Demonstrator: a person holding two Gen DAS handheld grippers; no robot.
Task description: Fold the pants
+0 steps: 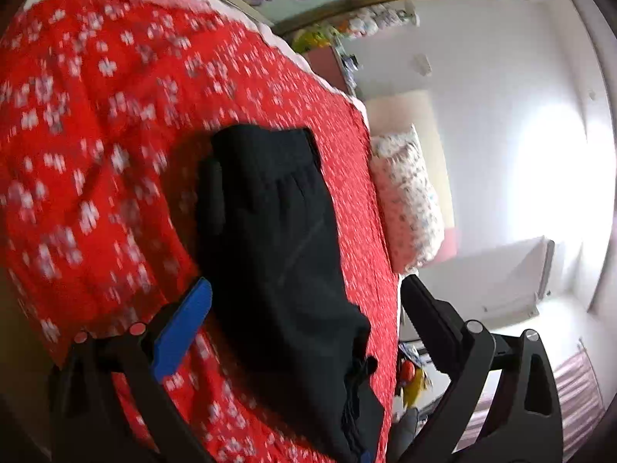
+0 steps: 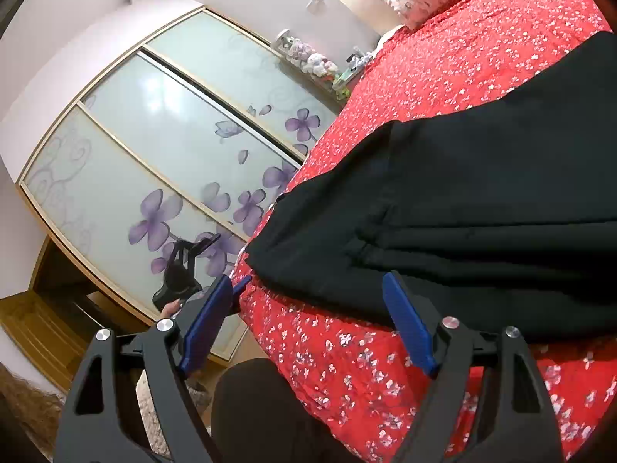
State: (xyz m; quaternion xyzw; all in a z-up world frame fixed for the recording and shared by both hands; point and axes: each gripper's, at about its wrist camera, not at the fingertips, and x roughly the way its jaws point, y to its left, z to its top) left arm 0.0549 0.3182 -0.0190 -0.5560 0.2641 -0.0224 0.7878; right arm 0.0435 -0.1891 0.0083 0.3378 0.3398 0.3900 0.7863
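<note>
While both grippers' fingers gape empty, only the right view shows the wardrobe beyond the pants.

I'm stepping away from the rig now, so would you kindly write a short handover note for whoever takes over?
Left gripper: open, empty, fingers either side of the near end of the pants.
Right gripper: open, empty, at the edge of the pants.
Black pants: lying in stacked layers on the red floral bedspread, near the bed's edge.
Done: pants appear folded over at least once and released.
Left: check the fold, then fold once more or tidy the edges if needed.
</note>
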